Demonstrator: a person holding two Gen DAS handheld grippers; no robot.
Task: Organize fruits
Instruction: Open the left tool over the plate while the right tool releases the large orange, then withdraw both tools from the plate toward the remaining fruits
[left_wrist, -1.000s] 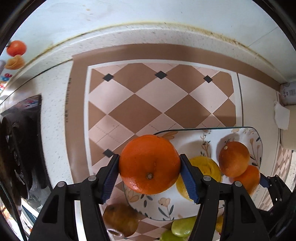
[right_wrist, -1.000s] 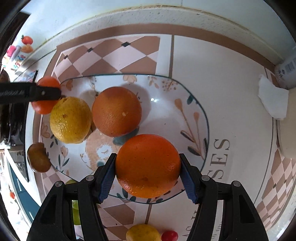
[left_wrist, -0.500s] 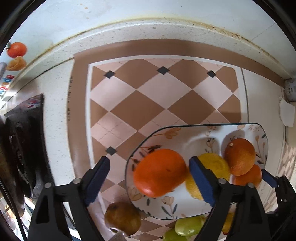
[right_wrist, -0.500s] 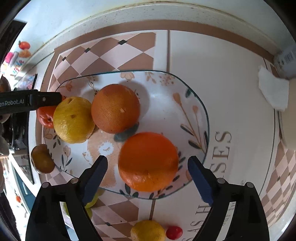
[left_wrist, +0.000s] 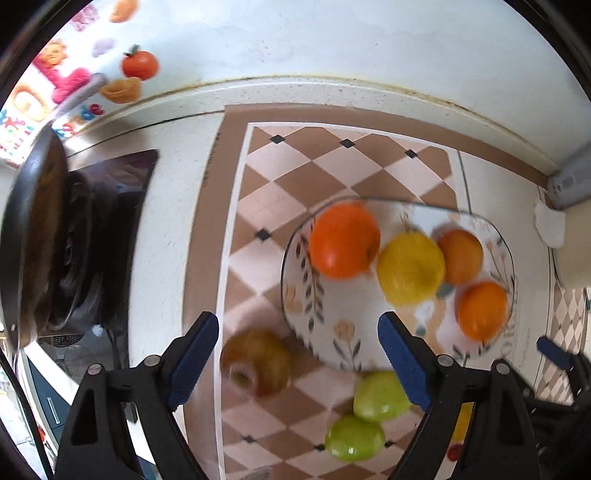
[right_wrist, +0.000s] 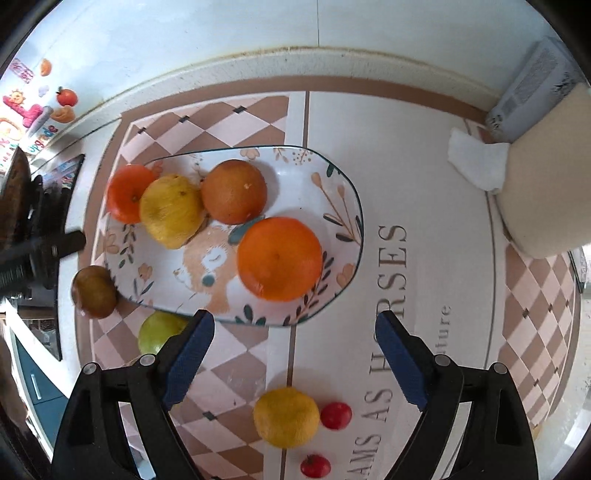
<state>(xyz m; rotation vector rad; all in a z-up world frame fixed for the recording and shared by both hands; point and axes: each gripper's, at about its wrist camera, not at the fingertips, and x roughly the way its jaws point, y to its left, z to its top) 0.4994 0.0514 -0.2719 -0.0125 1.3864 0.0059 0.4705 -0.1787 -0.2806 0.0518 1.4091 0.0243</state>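
Though beside plate (right_wrist: 352, 206), loose fruit (right_wrist: 286, 416).

Both wrist views look steeply down, sharing the plate (left_wrist: 295, 306) (right_wrist: 347, 206).

The left black hand-held gripper with blue finger pads (left_wrist: 297, 363) has its jaws spread wide with nothing between them, and the right black hand-held gripper with blue finger pads (right_wrist: 294, 356) is likewise spread wide and holds nothing, both angled downward.
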